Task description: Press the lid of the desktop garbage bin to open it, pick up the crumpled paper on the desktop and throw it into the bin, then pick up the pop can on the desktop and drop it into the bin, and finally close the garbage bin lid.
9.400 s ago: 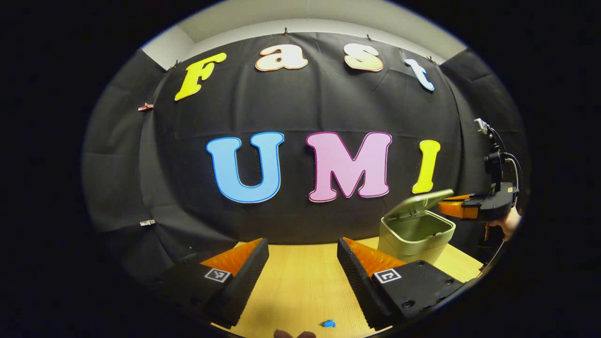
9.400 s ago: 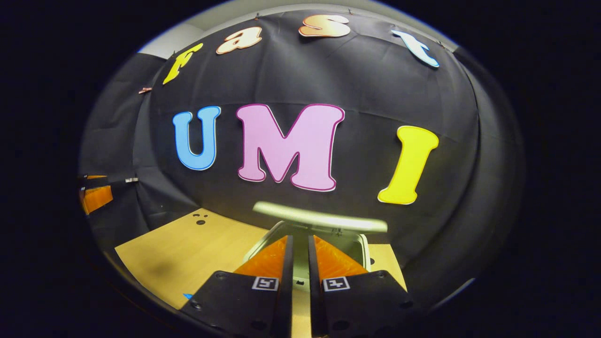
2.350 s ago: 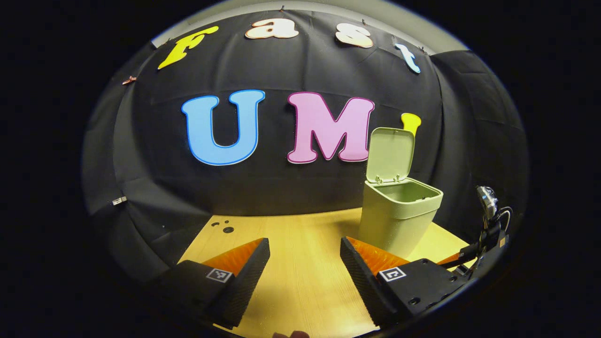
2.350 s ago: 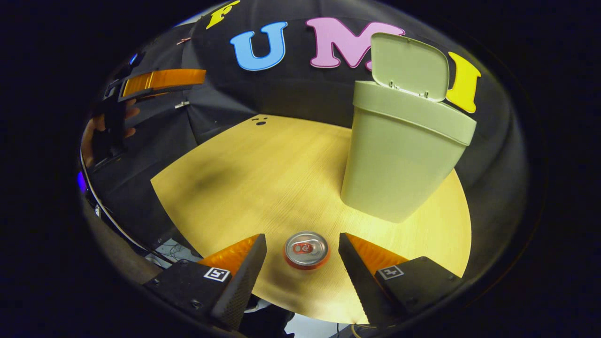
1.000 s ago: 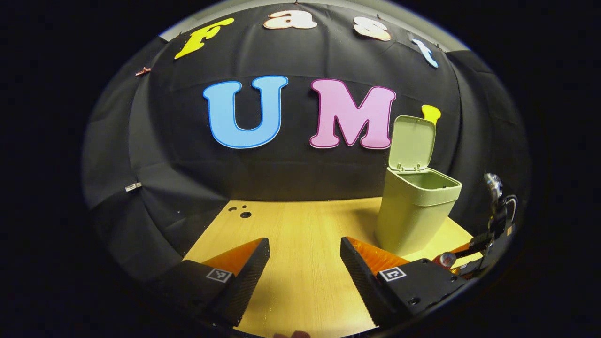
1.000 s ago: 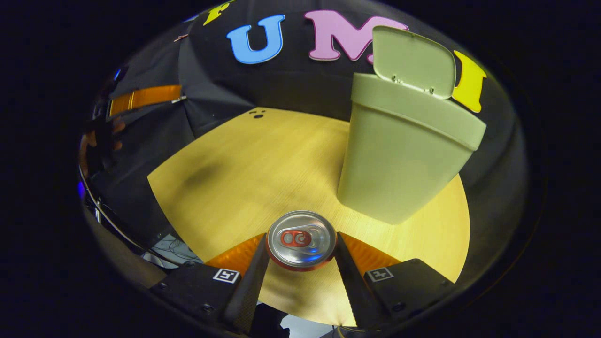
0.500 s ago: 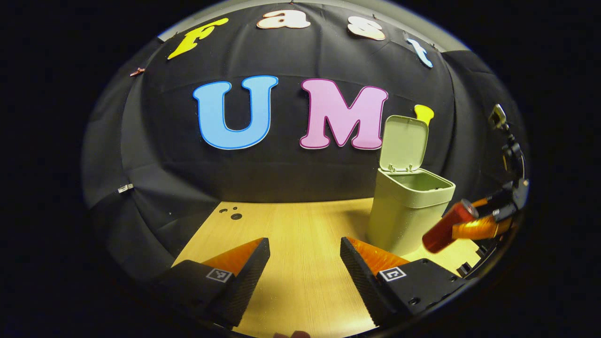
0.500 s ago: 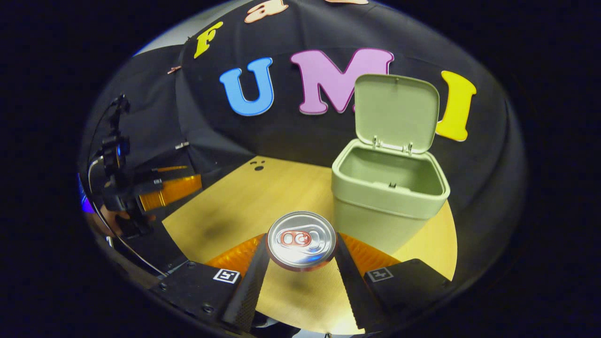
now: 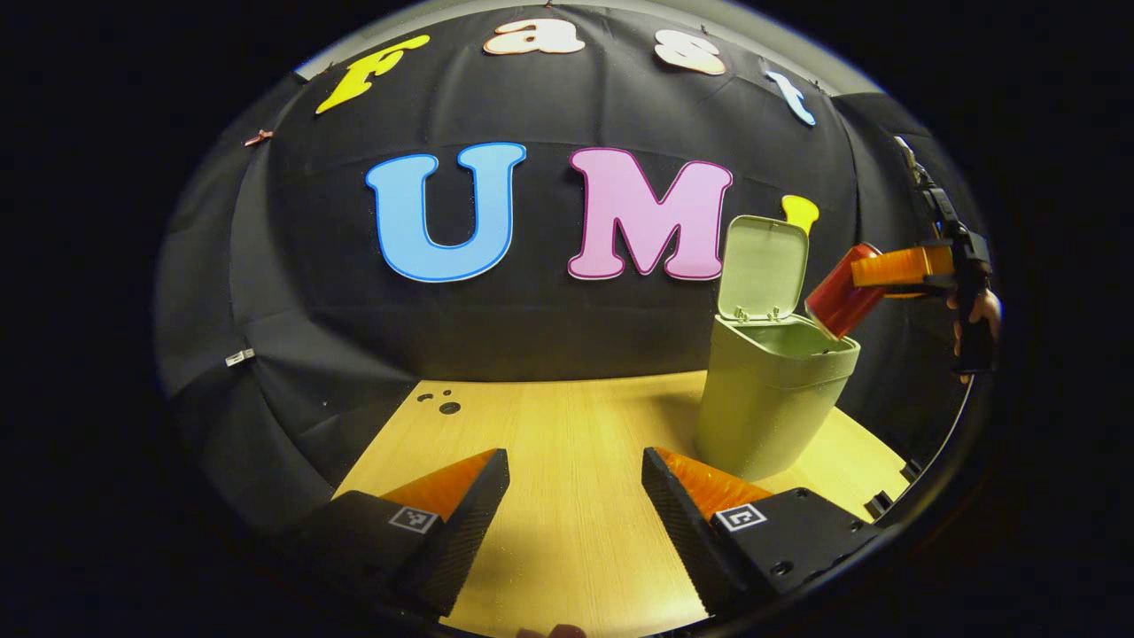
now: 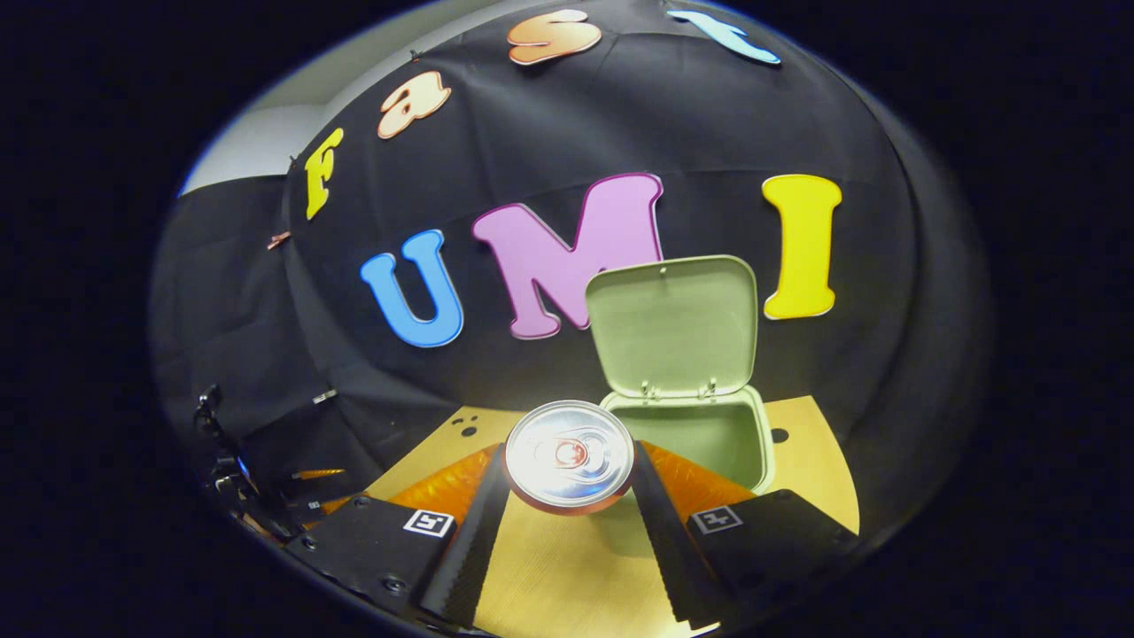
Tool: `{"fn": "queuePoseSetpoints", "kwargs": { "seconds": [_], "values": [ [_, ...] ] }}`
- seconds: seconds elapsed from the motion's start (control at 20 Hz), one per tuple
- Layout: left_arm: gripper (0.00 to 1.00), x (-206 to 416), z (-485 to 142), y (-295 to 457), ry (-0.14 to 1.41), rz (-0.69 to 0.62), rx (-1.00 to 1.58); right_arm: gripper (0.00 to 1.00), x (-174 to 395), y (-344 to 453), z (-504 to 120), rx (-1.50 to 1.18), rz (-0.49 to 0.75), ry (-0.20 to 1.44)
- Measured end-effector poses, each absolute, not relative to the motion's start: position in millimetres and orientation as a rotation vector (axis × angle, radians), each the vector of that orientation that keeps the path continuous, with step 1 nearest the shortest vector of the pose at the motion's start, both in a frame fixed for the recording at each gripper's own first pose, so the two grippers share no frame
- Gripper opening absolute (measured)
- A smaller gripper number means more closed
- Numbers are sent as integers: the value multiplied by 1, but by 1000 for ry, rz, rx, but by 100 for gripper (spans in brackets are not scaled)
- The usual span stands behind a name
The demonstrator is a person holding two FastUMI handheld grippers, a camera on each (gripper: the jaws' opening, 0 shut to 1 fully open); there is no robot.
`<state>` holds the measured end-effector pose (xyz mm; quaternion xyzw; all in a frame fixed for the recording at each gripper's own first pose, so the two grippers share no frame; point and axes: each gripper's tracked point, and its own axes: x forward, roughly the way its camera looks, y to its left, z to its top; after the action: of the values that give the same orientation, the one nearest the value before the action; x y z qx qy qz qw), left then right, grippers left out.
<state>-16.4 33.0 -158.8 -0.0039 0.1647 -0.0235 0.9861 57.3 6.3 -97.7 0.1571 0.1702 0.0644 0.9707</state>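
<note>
Pop can (image 10: pixel 570 456) pinched in right gripper (image 10: pixel 567 496), tilted just above open bin (image 9: pixel 772 403), lid (image 10: pixel 675 326) up. Centre can over the opening before letting go; avoid rim. Left gripper (image 9: pixel 574 496) spread, idle over table (image 9: pixel 567 443).

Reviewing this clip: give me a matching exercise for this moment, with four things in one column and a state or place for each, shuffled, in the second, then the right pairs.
Things
1. pop can
2. bin lid
3. left gripper
4. garbage bin

States or places
A. standing on the wooden desktop
B. swung up, standing open
C. clamped between the right gripper's fingers, above the bin's rim
D. fingers apart, holding nothing

Pairs: 1-C, 2-B, 3-D, 4-A
</note>
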Motion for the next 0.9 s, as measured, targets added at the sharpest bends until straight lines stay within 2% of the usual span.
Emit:
{"fn": "queuePoseSetpoints", "kwargs": {
  "seconds": [0.25, 0.5, 0.9],
  "values": [
    [98, -19, -159, 39, 332, -33, -6, 81, 81, -37, -114, 227, 37, 374],
    [98, -21, -159, 39, 334, -29, -2, 82, 100, -68, -155, 183, -33, 480],
    [98, -22, -163, 43, 345, -13, 0, 82, 107, -73, -214, 215, -32, 664]
  ]
}}
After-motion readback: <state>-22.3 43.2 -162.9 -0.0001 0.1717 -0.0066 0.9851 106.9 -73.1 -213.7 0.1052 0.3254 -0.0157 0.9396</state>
